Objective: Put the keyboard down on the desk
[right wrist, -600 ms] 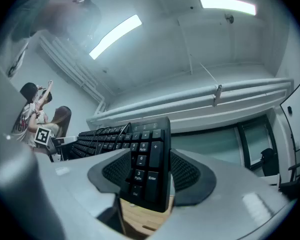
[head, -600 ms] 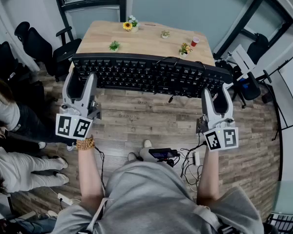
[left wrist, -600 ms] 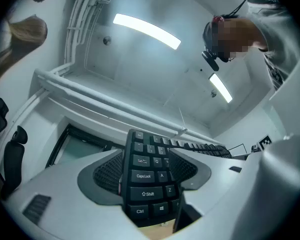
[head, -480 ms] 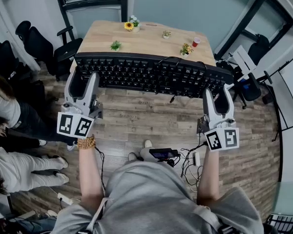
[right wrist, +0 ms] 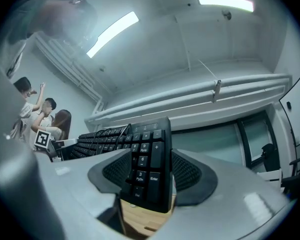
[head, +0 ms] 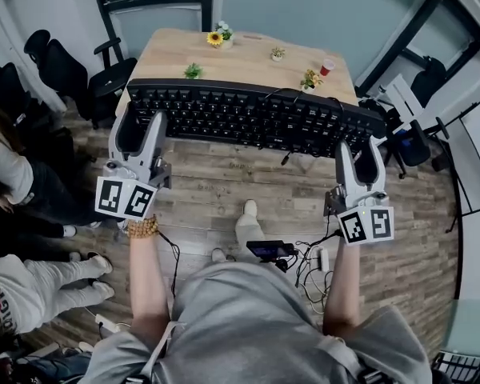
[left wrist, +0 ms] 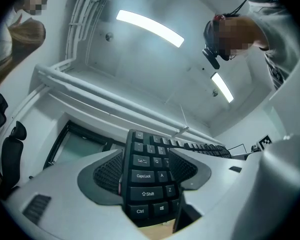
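A long black keyboard hangs in the air, level, in front of the wooden desk. My left gripper is shut on its left end, where the Caps Lock and Shift keys sit between the jaws. My right gripper is shut on its right end, clamping the number pad. The keyboard's near edge overlaps the desk's front edge in the head view. A black cable dangles from the keyboard's underside.
On the desk stand a sunflower pot, a small green plant, two more small plants, and a red cup. Black chairs flank the desk on the left. People stand at the left. Cables and a device lie on the floor.
Both grippers and the keyboard have moved slightly forward toward the desk. The grip on both ends is unchanged.
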